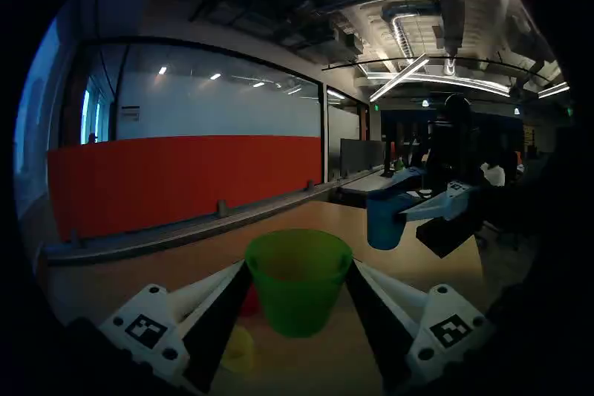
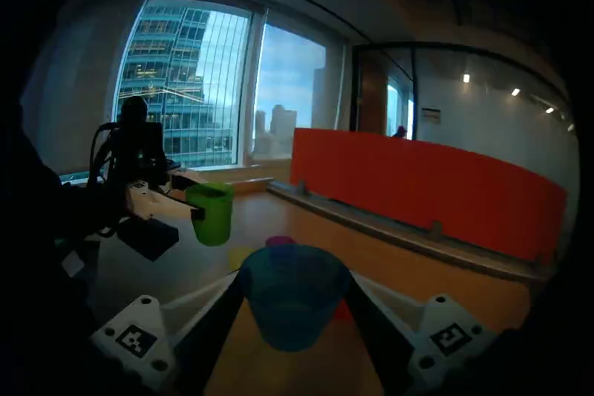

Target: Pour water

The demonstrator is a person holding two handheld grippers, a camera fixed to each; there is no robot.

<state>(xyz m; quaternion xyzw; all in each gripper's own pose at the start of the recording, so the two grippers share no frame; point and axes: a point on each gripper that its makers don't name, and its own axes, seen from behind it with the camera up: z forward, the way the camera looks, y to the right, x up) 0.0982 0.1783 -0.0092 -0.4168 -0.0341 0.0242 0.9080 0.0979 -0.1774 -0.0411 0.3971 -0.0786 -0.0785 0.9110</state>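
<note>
In the left gripper view my left gripper [image 1: 298, 299] is shut on a green cup [image 1: 298, 281], held upright above the wooden table [image 1: 223, 247]. Farther off to the right, my right gripper [image 1: 416, 218] holds a blue cup [image 1: 384, 221]. The right gripper view has my right gripper [image 2: 293, 307] shut on the blue cup [image 2: 293, 305], upright, its inside dark. At left in that view the left gripper [image 2: 167, 210] carries the green cup [image 2: 211, 212]. Both cups hang above the table, apart from each other.
Small cups stand on the table below: a red one [image 1: 250, 301] and a yellow one [image 1: 239, 348]; a purple one [image 2: 280, 241], a yellow one [image 2: 241, 255] and a red one [image 2: 341, 312]. An orange partition [image 1: 185, 177] runs along the table's far edge. Windows [image 2: 193, 84] lie behind.
</note>
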